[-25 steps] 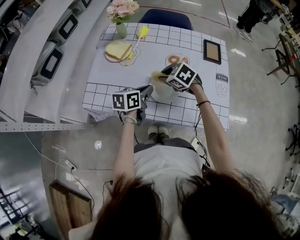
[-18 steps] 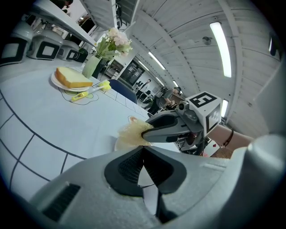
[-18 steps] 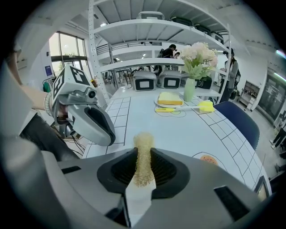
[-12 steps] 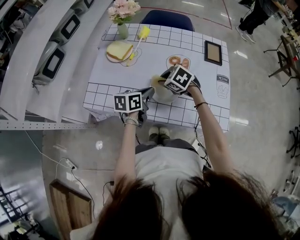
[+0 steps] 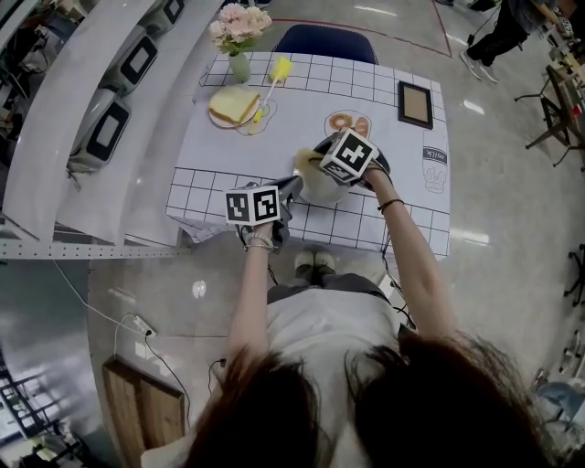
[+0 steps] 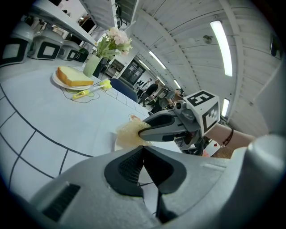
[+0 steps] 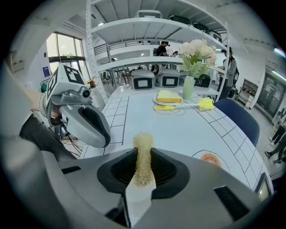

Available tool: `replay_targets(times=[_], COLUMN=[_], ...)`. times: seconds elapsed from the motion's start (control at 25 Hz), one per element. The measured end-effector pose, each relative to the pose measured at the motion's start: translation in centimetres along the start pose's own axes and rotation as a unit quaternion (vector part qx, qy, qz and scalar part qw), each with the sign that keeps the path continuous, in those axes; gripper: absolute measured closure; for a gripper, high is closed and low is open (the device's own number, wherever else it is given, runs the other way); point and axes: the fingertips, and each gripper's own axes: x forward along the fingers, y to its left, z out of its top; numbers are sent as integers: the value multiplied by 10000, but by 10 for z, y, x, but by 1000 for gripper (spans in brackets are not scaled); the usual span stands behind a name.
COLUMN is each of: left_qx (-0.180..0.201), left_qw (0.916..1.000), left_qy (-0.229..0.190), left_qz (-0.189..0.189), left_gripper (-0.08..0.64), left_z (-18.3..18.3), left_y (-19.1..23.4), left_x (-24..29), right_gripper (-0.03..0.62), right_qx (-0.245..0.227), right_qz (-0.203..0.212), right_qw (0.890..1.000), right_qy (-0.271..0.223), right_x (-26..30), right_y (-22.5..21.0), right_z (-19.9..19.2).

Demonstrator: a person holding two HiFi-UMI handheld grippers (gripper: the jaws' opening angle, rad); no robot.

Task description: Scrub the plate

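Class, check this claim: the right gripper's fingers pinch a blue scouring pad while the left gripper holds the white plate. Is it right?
No. The scouring pad in the right gripper is pale yellow, not blue; the right gripper view shows it. The left gripper does hold the white plate.

Head view looks steeply down at the table (image 5: pixel 283 137); both gripper views skim low across it, sharing the flowers (image 5: pixel 239 23).
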Motion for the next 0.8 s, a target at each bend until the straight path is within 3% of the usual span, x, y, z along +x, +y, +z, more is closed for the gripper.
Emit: replay_targets(times=[0.8], left_qx=[64], left_qw=[9997], left_qy=[132], left_qz=[-204], left_gripper=[549], left_z=[-2], left_y=[-8], left_x=[10], right_gripper=[512], right_qx=[289], right_qz=[-530], right_qw=[9982], right_qy=[57], right_x=[-17], right_y=[-26], right_z=[-20])
